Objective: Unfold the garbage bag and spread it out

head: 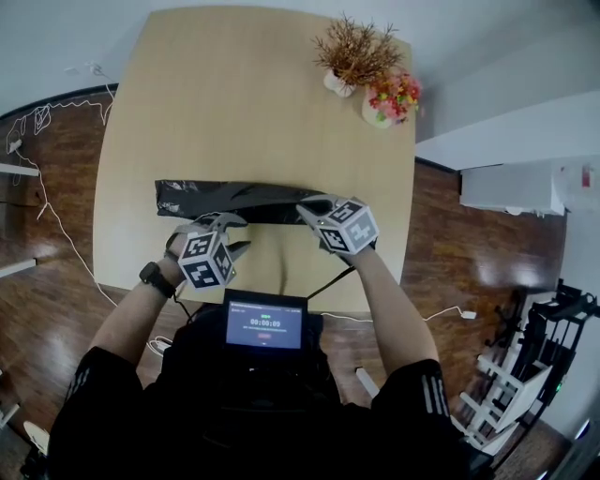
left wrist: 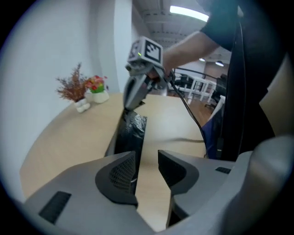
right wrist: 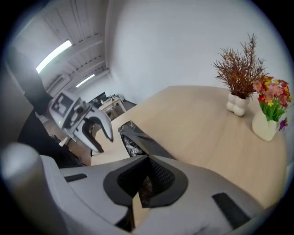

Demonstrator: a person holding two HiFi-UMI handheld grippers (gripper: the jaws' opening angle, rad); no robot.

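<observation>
Right hand-held gripper (right wrist: 142, 188) clamped on black garbage bag (head: 244, 200), seemingly folded strip

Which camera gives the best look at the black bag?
The head view: nearly the whole bag shows as a folded strip across the table. The left gripper view shows it foreshortened, lengthwise; the right gripper view shows only the stretch running out from its shut jaws.

The setting was an office-type workroom. Indicators:
- A large light-wood table (head: 187, 112) stood on a dark wood-plank floor (head: 47, 309).
- The walls (right wrist: 183, 41) were plain white, and strip lights (left wrist: 188, 13) ran along the ceiling.
- White desks (left wrist: 202, 85) filled the open area behind.
- Loose cables (head: 56, 220) lay across the floor.
- A white cabinet (head: 511, 187) and an equipment rack (head: 511, 394) stood to one side.
- Two decorative vases (head: 339, 82) occupied the table's far corner.
</observation>
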